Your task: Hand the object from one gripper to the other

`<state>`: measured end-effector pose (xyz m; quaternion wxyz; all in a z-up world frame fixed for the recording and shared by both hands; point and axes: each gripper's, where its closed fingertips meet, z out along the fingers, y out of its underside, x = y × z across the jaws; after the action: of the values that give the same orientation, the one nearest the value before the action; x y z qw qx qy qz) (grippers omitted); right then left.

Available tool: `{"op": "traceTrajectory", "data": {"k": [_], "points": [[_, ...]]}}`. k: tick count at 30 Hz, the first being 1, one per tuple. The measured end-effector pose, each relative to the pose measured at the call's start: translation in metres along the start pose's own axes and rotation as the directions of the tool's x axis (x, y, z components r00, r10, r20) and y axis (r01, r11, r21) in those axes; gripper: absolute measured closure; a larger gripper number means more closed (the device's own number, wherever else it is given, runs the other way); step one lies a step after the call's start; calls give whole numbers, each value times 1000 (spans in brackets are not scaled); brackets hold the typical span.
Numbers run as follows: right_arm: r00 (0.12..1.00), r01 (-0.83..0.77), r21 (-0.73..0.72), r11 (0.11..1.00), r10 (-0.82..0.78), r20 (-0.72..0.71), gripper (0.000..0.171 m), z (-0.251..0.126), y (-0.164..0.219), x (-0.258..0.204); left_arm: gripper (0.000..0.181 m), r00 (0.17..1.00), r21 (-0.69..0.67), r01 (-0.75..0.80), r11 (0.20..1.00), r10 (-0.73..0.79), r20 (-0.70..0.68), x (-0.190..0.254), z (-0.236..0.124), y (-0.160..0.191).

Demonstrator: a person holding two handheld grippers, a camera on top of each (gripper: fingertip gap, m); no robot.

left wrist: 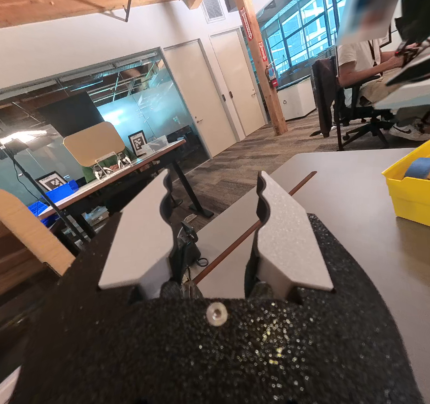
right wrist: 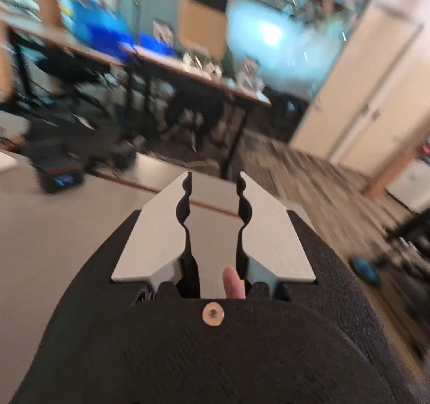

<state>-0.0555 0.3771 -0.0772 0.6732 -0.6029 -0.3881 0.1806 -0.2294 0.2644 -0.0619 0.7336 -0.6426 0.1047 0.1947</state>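
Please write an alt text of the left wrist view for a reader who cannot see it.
The left gripper is open and empty, tilted above a grey table. At the right edge stands a yellow bin with a roll of blue tape inside. Behind is an office with another table, white doors and a seated person.

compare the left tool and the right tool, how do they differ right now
The left tool is spread wider than the right tool, though both are open and empty. The left tool's view is sharp, with a yellow bin beside it; the right tool's view is motion-blurred, with a fingertip showing at its base. Both have grey wavy fingers and hang over a grey table.
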Motion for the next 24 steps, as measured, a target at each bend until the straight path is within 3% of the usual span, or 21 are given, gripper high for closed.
{"op": "traceTrajectory", "data": {"k": [3, 6, 13, 18, 21, 24], "points": [[983, -52, 211, 976, 12, 185, 134, 4, -46, -56, 110, 999, 15, 39, 999, -39, 4, -5, -4, -4], [946, -130, 292, 948, 30, 322, 128, 3, -68, -93, 105, 994, 46, 110, 993, -110, -5, -8, -10, -13], [932, -157, 374, 914, 12, 363, 103, -6, -83, -102, 76, 942, 89, 335, 938, -334, -27, -5, -52, -34], [932, -246, 420, 873, 95, 350, 84, -16, -89, -72, 71, 946, -20, 315, 949, -312, 82, -25, -117, -30], [931, -304, 450, 840, 161, 328, 84, -24, -91, -48, 80, 949, -152, 250, 956, -211, 233, -58, -170, -19], [919, -355, 465, 811, 210, 335, 84, -31, -90, -31, 98, 940, -365, 211, 907, -86, 332, -90, -228, 11]]}}
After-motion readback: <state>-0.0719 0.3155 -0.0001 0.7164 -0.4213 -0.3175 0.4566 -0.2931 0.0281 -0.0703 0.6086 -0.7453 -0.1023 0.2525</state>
